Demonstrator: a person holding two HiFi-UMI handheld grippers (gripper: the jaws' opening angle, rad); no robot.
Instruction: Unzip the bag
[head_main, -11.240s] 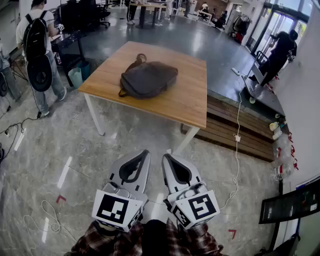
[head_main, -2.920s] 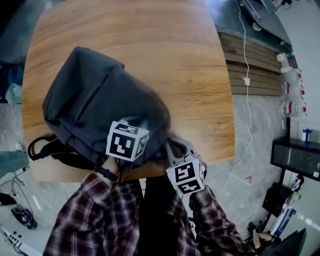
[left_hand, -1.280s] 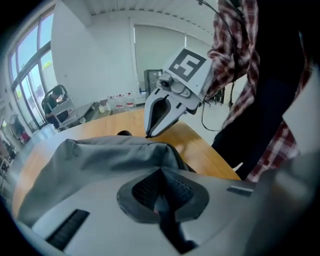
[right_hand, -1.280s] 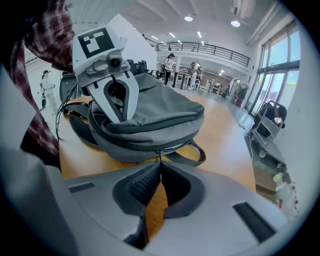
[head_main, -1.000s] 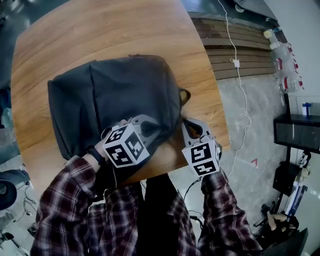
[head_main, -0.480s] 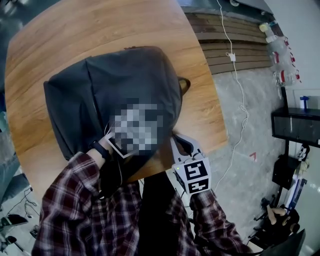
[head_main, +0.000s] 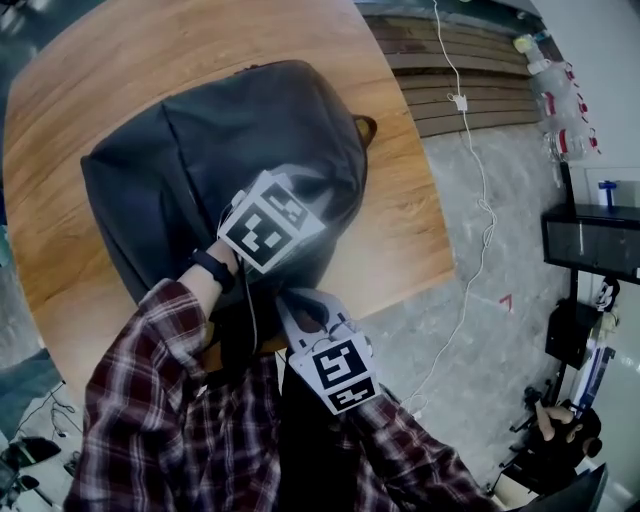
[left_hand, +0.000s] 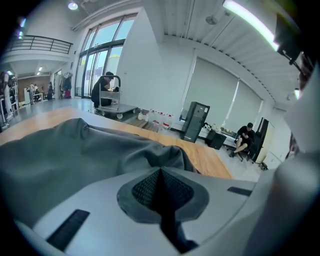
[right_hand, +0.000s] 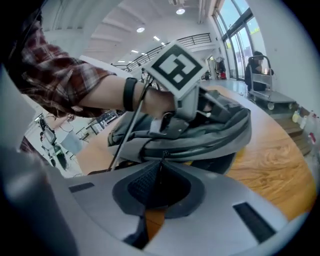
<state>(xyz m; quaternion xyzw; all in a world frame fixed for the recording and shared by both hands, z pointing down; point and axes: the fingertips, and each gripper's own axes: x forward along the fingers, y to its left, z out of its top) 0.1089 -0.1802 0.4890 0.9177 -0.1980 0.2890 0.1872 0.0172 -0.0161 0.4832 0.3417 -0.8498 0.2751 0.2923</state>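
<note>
- Since half a second ago, the right claw (right_hand: 161, 167) has drawn back along the near side of the bag (head_main: 190, 160), closer to the person's body.
- Bag: dark grey, lying flat on the wooden tabletop (head_main: 120, 60), near end close to the person's edge.
- Left claw (left_hand: 160, 172): clenched on top of the bag, a raised fold of cloth at its tips, apparently pinched to steady the bag.
- Right claw: clenched at the bag's near seam, apparently on the small zip pull (right_hand: 161, 156).
- Risk: the pull is slight and may slip out if the tug strays off the zip line.
- Risk: if the left hold gives, the bag would likely drag toward the edge instead of opening.
- Risk: loose cloth may jam the slider.
- Writing: no brand or label is legible; the marker cubes (head_main: 270, 222) show only black-and-white patterns.
</note>
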